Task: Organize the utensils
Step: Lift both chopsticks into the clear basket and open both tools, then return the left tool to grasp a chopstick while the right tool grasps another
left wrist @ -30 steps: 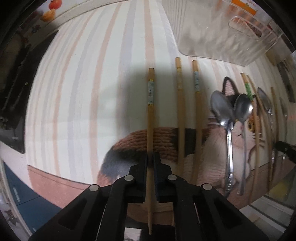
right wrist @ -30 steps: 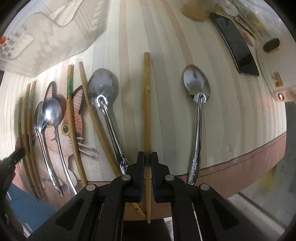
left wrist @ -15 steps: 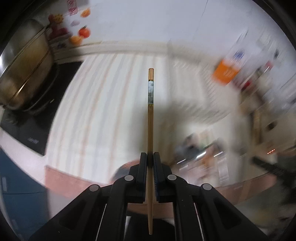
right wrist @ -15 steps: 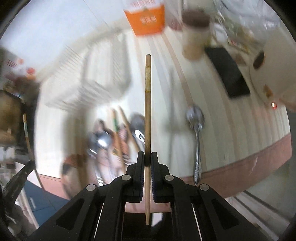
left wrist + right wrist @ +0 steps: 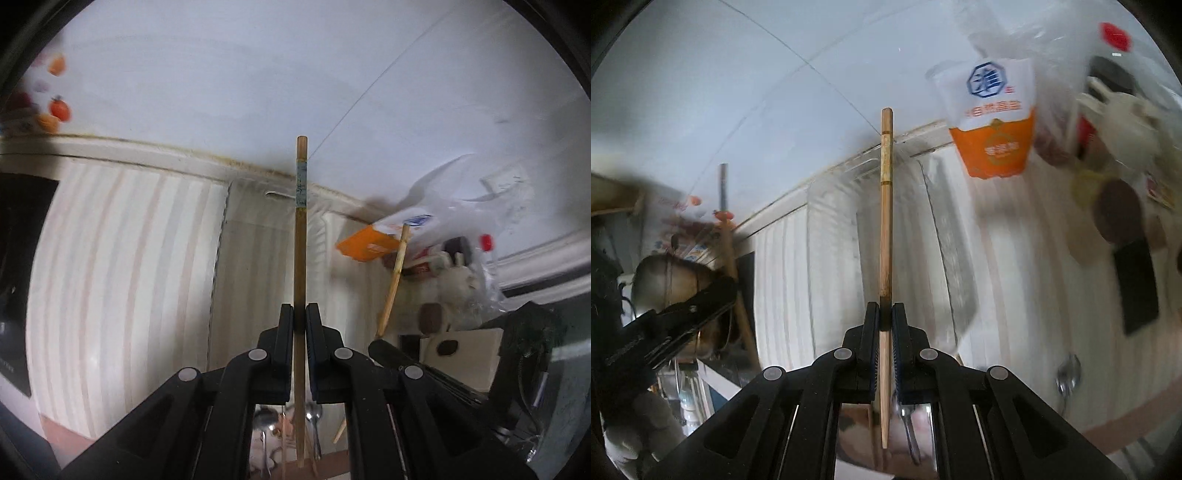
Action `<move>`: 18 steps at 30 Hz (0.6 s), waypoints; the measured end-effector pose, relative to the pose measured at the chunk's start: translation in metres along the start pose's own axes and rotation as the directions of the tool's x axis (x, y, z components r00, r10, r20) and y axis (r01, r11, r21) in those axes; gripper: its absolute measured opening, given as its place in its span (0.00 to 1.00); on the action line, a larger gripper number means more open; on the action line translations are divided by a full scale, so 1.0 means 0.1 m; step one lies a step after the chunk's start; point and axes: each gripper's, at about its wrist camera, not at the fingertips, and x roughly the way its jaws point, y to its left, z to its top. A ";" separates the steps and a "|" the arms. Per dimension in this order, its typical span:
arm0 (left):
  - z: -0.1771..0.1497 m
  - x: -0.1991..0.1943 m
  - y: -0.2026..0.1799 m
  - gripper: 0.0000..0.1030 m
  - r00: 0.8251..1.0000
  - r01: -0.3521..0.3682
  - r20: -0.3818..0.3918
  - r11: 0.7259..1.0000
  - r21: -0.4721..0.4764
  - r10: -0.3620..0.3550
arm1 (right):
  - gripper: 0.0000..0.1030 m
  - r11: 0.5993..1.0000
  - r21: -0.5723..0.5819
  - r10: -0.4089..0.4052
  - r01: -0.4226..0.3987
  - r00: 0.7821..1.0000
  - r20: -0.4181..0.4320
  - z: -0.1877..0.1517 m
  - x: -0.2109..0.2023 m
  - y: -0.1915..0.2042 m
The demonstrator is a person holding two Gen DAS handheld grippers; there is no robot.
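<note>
L black gripper point(image 5: 300, 317) was clenched on brown wooden chopstick with pale blue band point(image 5: 300, 258), held up off striped tablecloth point(image 5: 110, 266); R black gripper point(image 5: 885, 317) was clenched on plain light bamboo chopstick point(image 5: 885, 229), also lifted; clear plastic bin point(image 5: 879, 229) stood behind both sticks; orange-white carton point(image 5: 995, 140) near back wall; steel spoon point(image 5: 1068, 373) lay on cloth at right.

My left gripper point(image 5: 300, 314) is clamped on a wooden chopstick point(image 5: 300, 251), which points straight ahead toward the white wall point(image 5: 221, 74). A clear plastic bin point(image 5: 255, 251) sits on the striped mat point(image 5: 122, 258) beyond it. To the right, a second chopstick point(image 5: 393, 280) is tilted before an orange-and-white carton point(image 5: 369, 243).
</note>
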 end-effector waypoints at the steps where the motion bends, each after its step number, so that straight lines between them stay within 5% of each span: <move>1: 0.08 0.15 0.03 0.04 1.000 -0.004 -0.025 1.000 0.002 0.004 | 0.06 1.000 0.001 -0.009 0.009 1.000 -0.015 0.12 0.14 -0.01; 11: 0.31 0.82 0.13 0.06 0.986 -0.045 -0.159 0.997 0.060 0.054 | 0.07 0.993 -0.065 -0.108 0.098 0.981 -0.159 0.51 1.04 -0.06; 12: 0.31 0.82 0.13 0.07 0.985 -0.062 -0.156 0.995 0.073 0.073 | 0.12 0.992 -0.066 -0.116 0.106 0.979 -0.169 0.52 1.08 -0.07; 15: 0.28 0.71 0.16 0.12 0.985 -0.127 -0.103 0.987 0.097 0.137 | 0.57 0.992 -0.053 -0.124 0.117 0.982 -0.145 0.46 1.04 -0.13; 18: 0.19 0.50 0.16 0.31 0.980 -0.197 -0.014 0.973 0.122 0.200 | 0.58 0.989 -0.060 -0.142 0.137 0.985 -0.101 0.38 0.89 -0.14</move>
